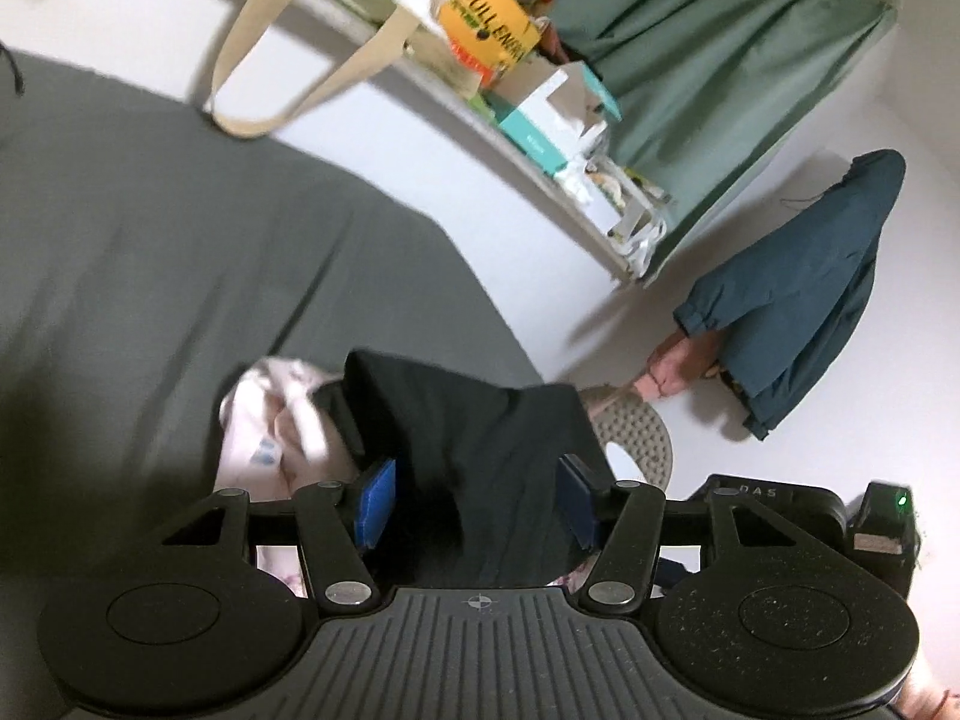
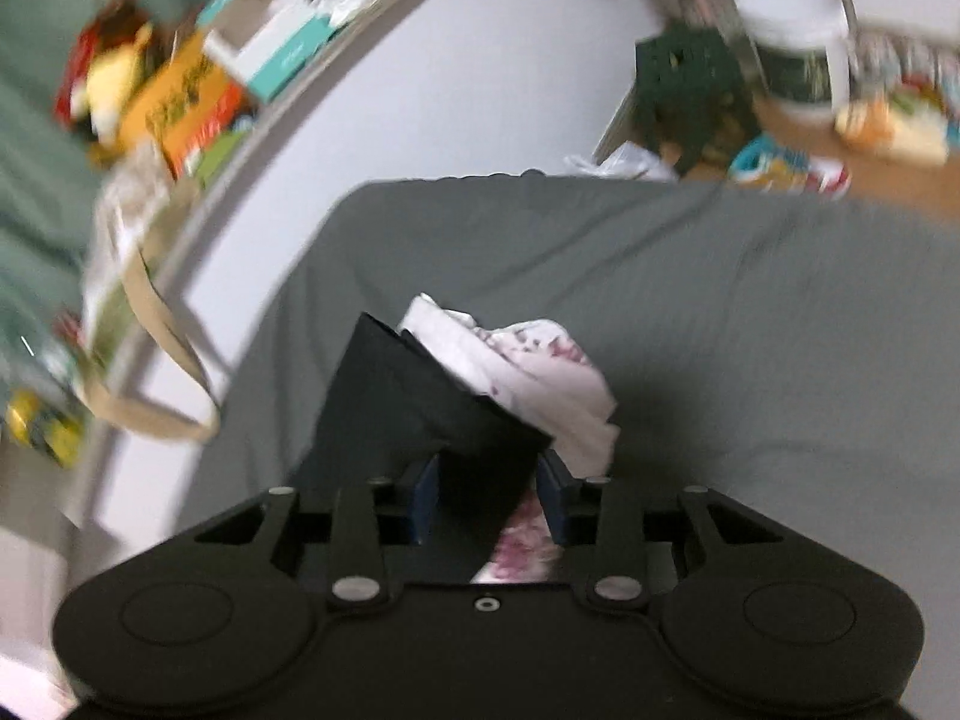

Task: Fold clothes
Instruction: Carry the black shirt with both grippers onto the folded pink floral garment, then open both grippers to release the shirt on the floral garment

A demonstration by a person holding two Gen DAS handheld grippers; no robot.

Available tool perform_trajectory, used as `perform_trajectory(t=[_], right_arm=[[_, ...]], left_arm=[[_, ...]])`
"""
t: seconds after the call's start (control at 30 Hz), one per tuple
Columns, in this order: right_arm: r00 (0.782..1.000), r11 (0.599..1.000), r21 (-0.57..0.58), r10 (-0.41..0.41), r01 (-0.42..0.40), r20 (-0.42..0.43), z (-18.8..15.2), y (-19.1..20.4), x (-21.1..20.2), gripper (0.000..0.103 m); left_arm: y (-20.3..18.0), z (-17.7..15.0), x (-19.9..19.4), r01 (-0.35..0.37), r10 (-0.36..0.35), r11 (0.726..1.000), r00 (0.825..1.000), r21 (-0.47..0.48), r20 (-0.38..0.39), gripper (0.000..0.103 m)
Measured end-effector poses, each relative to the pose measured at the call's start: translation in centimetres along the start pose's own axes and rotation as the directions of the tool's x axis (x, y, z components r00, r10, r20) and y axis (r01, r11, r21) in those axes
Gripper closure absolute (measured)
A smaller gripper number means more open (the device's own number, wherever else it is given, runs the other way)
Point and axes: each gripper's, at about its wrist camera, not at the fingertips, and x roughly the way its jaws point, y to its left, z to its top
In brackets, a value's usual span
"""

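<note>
Two tools each have black cloth between their blue pads. In the left wrist view the left tool (image 1: pixel 477 501) stands with its jaws wide apart and a black garment (image 1: pixel 480 450) draped through the gap; the cloth fills the space, yet whether the pads actually press it cannot be told. In the right wrist view the right tool (image 2: pixel 489 501) has its jaws at a middling width, with a corner of the same black garment (image 2: pixel 414 396) lying between them, its straight folded edge running slantwise just ahead of the fingertips; here too a firm grip cannot be told. Just beyond and partly under the black cloth lies a crumpled pale pink garment (image 2: pixel 540 372) with dark red print. Both rest on a bed covered by a grey sheet (image 2: pixel 750 312), which spreads wide and bare to the right and ahead. The bed's far edge meets a white wall (image 1: pixel 420 138), where a beige bag strap (image 1: pixel 264 60) hangs from a cluttered shelf (image 1: pixel 516 138). Farther off hang a green curtain (image 1: pixel 720 48) and a dark teal jacket (image 1: pixel 822 288).
</note>
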Motion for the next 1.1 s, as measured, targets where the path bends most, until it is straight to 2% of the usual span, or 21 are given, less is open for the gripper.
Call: perform_trajectory(t=[0.1, 0.17, 0.23, 0.33, 0.43, 0.5, 0.53, 0.57, 0.67, 0.77, 0.9, 0.97, 1.0, 1.03, 1.07, 1.1], right_arm=[[0.999, 0.996, 0.090, 0.019, -0.022, 0.032, -0.5, -1.3, 1.0, 0.073], [0.996, 0.988, 0.140, 0.058, -0.067, 0.067, -0.7, -2.2, 1.4, 0.094], [0.991, 0.981, 0.163, 0.087, -0.103, 0.101, -0.7, -2.7, 1.4, 0.096], [0.986, 0.991, 0.108, 0.067, -0.084, 0.150, -0.4, -2.2, 0.7, 0.096], [0.992, 0.992, 0.110, 0.041, -0.054, 0.120, 0.1, -2.1, 1.0, 0.094], [0.994, 0.992, 0.116, 0.033, -0.045, 0.104, 0.1, -2.0, 1.1, 0.086], [0.995, 0.992, 0.119, 0.030, -0.041, 0.096, 0.1, -2.0, 1.1, 0.074], [0.996, 0.992, 0.119, 0.025, -0.036, 0.091, 0.1, -1.9, 1.0, 0.068], [0.992, 0.998, 0.063, -0.004, -0.004, 0.126, -0.1, -1.2, -0.2, 0.060], [0.983, 1.000, -0.020, -0.019, 0.023, 0.184, -0.9, -0.4, -2.1, 0.054], [0.973, 0.982, -0.188, 0.046, -0.002, 0.228, -3.8, 1.1, -4.9, 0.045], [0.960, 0.965, -0.263, 0.078, -0.005, 0.270, -6.0, 1.7, -6.8, 0.034], [0.950, 0.956, -0.294, 0.096, -0.004, 0.298, -7.1, 2.0, -7.8, 0.029], [0.936, 0.948, -0.317, 0.113, -0.002, 0.334, -8.4, 2.1, -9.0, 0.017], [0.922, 0.943, -0.331, 0.125, 0.004, 0.367, -9.5, 2.1, -10.0, 0.009], [0.909, 0.940, -0.340, 0.134, 0.009, 0.395, -10.4, 2.1, -11.0, 0.006]], left_arm=[[0.2, -0.3, -0.2, -0.011, 0.011, 1.000, 1.000, -0.003, -0.016, 0.046], [0.4, -0.6, -0.3, -0.017, 0.016, 1.000, 1.000, -0.014, -0.022, 0.046], [0.6, -0.8, -0.2, -0.020, 0.019, 0.999, 0.999, -0.026, -0.027, 0.046], [0.5, -1.1, 0.1, -0.020, 0.018, 0.999, 0.999, -0.033, -0.048, 0.046], [0.3, -1.4, -0.1, -0.028, 0.027, 0.999, 0.999, -0.023, -0.040, 0.046], [0.1, -1.4, -0.5, -0.028, 0.028, 1.000, 0.999, -0.013, -0.024, 0.046], [-0.1, -1.3, -0.8, -0.031, 0.031, 1.000, 1.000, -0.001, -0.006, 0.046], [-0.3, -1.2, -1.1, -0.036, 0.035, 0.999, 0.999, 0.014, 0.014, 0.046], [-1.0, -1.0, -1.8, -0.049, 0.046, 0.997, 0.998, 0.061, 0.053, 0.046], [-1.7, -1.0, -2.3, -0.054, 0.047, 0.992, 0.997, 0.113, 0.060, 0.046], [-3.0, -1.2, -2.9, -0.056, 0.046, 0.983, 0.997, 0.177, 0.061, 0.046], [-3.5, -1.3, -3.4, -0.048, 0.036, 0.978, 0.997, 0.201, 0.063, 0.045], [-3.8, -1.4, -3.8, -0.045, 0.032, 0.976, 0.997, 0.213, 0.064, 0.042], [-4.1, -1.4, -4.2, -0.045, 0.031, 0.974, 0.997, 0.221, 0.067, 0.032], [-4.3, -1.5, -4.6, -0.046, 0.030, 0.972, 0.997, 0.228, 0.070, 0.027], [-4.6, -1.6, -5.1, -0.046, 0.029, 0.970, 0.997, 0.237, 0.074, 0.019]])
